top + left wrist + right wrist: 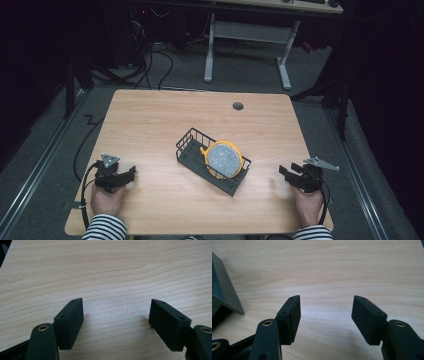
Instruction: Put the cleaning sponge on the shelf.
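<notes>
A dark wire rack (192, 146) sits slantwise at the middle of the wooden table (150, 120). A round speckled plate with a yellow rim (224, 159) stands on edge in it, leaning. My left gripper (131, 172) rests on the table near the front left, open, nothing between its pads (72, 317). My right gripper (285, 173) rests at the front right, open and empty over bare wood. The rack's dark corner (223, 293) shows at the left of the right gripper view. Each gripper is held by a hand in a striped sleeve.
A round cable hole (238, 106) sits near the table's far edge. Beyond the table stand a white desk frame (247, 47) and floor cables (155, 60). Bare wood lies between each gripper and the rack.
</notes>
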`<state>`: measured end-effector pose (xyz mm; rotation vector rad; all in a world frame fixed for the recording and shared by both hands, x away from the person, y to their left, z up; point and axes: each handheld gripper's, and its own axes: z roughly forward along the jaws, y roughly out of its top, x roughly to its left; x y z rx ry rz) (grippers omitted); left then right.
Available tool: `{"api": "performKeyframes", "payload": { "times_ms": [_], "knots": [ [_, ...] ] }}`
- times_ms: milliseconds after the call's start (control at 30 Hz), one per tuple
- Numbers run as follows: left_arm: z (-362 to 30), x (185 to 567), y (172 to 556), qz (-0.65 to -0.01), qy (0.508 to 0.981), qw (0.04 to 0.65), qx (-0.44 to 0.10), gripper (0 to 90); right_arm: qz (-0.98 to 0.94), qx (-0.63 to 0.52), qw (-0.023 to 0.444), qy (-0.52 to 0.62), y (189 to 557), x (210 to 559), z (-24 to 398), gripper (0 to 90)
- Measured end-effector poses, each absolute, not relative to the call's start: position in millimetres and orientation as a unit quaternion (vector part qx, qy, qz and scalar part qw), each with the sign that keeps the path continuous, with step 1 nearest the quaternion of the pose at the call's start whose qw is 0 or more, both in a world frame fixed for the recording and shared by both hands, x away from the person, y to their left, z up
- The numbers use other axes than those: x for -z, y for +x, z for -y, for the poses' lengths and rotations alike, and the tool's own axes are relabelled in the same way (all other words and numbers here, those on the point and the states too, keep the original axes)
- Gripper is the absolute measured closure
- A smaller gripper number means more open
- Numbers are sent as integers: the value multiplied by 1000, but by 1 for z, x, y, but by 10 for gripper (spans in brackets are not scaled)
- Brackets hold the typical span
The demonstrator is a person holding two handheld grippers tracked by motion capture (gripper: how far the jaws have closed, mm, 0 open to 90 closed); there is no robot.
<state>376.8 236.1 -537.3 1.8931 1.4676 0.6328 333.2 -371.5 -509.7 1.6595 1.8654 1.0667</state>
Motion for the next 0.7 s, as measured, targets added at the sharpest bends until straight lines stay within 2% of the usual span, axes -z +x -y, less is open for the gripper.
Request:
{"api": "performKeyframes", "payload": {
  "times_ms": [400,700],
  "knots": [
    [-236,537,377,-560,723,326,-242,283,-679,-346,229,606,330,528,376,382],
    [-236,537,377,-560,722,326,-242,283,-682,-336,232,607,328,529,373,367]
  ]
}}
